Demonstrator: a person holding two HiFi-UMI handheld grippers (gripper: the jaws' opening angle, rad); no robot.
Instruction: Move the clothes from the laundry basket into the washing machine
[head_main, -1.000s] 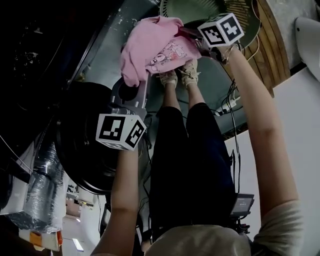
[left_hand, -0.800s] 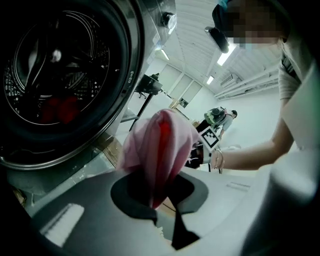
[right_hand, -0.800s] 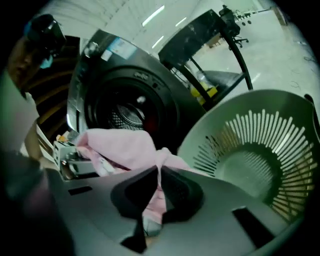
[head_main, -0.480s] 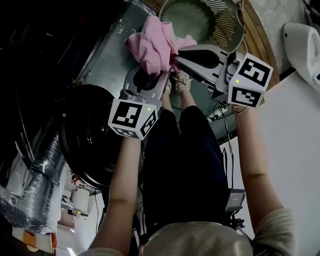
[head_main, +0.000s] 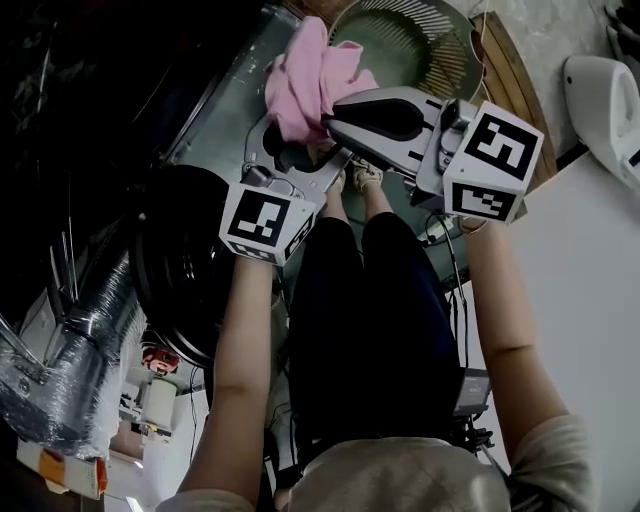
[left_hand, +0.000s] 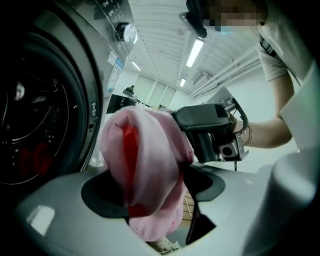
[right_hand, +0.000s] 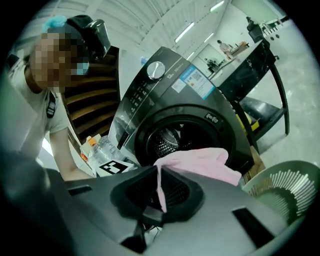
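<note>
A pink garment (head_main: 308, 78) hangs bunched in the air in front of the washing machine (head_main: 215, 100). My right gripper (head_main: 332, 112) is shut on its edge; in the right gripper view a fold of the cloth (right_hand: 200, 165) is pinched at the tips of the right gripper (right_hand: 159, 192). My left gripper (head_main: 295, 150) is just below, its jaws opening. In the left gripper view the garment (left_hand: 145, 165) droops between the spread jaws of the left gripper (left_hand: 150, 200) without being pressed. The drum opening (right_hand: 175, 137) is dark. The green laundry basket (head_main: 420, 40) sits on the floor beyond.
The round washer door (head_main: 180, 265) hangs open at the left. A silver flexible hose (head_main: 70, 350) runs lower left. The person's legs and shoes (head_main: 362, 175) stand under the grippers. Bottles (right_hand: 100, 147) stand beside the machine. Cables lie on the floor at right.
The right gripper has lifted toward the head camera with the garment, now bunched tighter. The left gripper's jaws have spread and let go of the cloth.
</note>
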